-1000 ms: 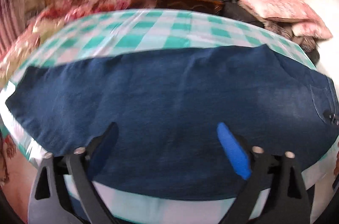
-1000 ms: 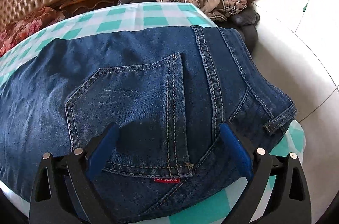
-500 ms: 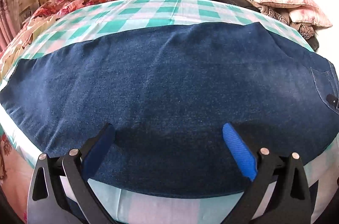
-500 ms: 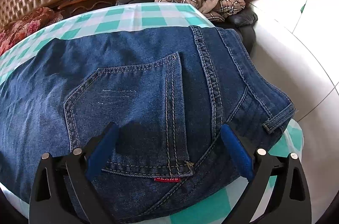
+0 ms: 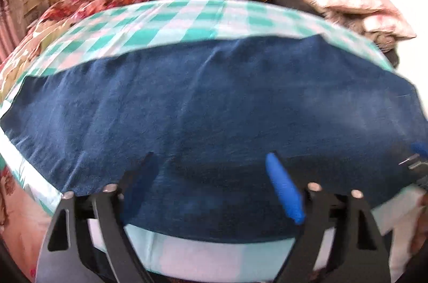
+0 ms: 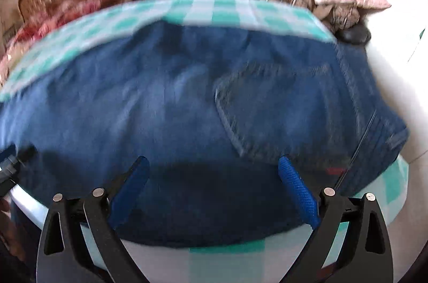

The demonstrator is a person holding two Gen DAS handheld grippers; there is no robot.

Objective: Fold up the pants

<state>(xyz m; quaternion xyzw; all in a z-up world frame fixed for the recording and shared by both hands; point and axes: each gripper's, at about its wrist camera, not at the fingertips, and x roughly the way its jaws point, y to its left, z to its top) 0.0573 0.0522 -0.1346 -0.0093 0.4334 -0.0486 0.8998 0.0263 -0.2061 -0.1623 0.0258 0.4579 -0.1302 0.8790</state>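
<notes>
Since the earlier frames you moved both grippers back and toward each other. Your left gripper (image 5: 211, 170) and right gripper (image 6: 214, 176) were wide open, holding nothing. The jeans (image 5: 214, 101) lay flat on the checked cloth (image 5: 171, 20), apparently not yet folded again.

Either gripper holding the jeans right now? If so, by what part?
Nothing held. Left gripper and right gripper are both open above the jeans, which lie flat on the checkered cloth.
</notes>
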